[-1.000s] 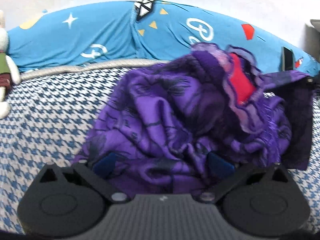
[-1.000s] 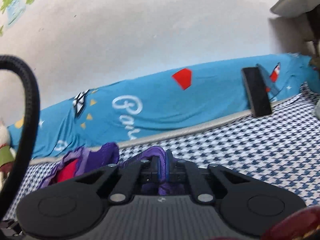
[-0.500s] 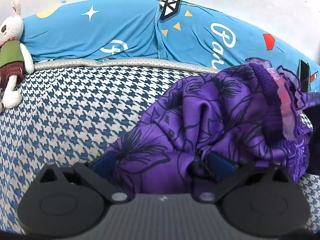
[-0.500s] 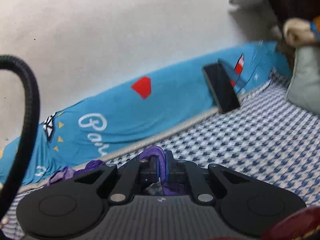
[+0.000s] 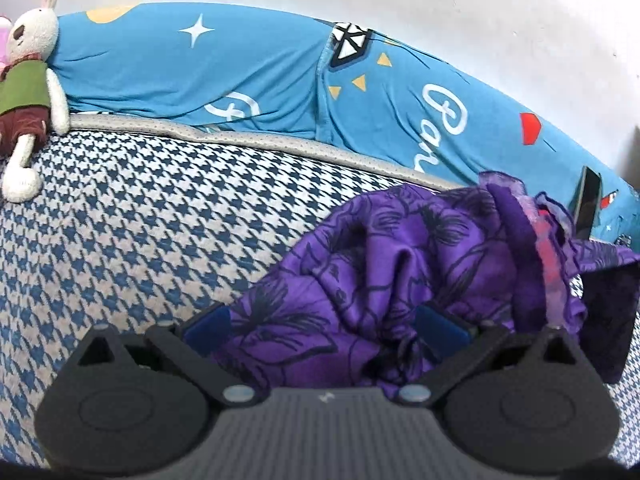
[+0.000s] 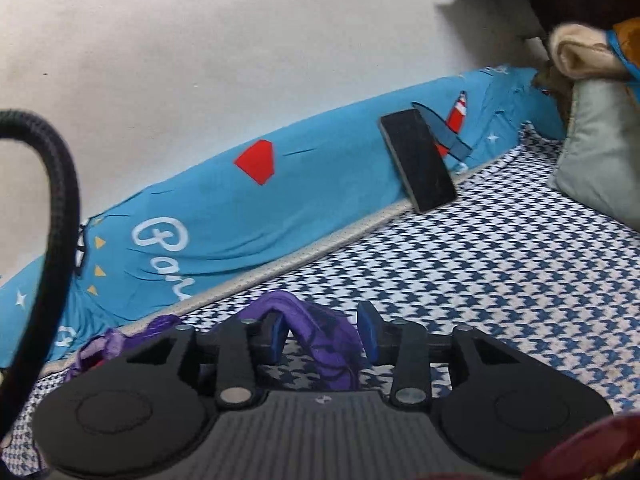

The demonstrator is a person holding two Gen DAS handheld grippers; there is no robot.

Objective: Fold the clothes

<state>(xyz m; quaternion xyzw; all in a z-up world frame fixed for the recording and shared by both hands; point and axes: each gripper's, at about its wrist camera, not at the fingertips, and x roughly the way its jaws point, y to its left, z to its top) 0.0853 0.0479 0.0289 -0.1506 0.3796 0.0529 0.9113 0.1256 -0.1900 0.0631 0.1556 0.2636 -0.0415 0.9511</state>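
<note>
A crumpled purple floral garment [image 5: 380, 272] with a pink-red lining lies on the blue-and-white houndstooth bed cover [image 5: 120, 220]. My left gripper [image 5: 322, 326] is open wide, and the bunched near edge of the garment sits between its blue pads without being pinched. In the right wrist view, a looped fold of the same purple garment [image 6: 320, 328] stands between the parted pads of my right gripper [image 6: 322, 334], which is open. The rest of the garment trails off to the lower left there, mostly hidden by the gripper body.
A blue printed bolster [image 5: 240, 80] runs along the white wall. A plush rabbit [image 5: 28, 92] leans at its left end. A black phone [image 6: 418, 166] rests against it. A grey cushion [image 6: 600, 160] stands at far right, and a black cable [image 6: 56, 208] loops at left.
My right gripper has opened and let go of the purple fold it was pinching. The left view has swung left, so the garment now sits lower right.
</note>
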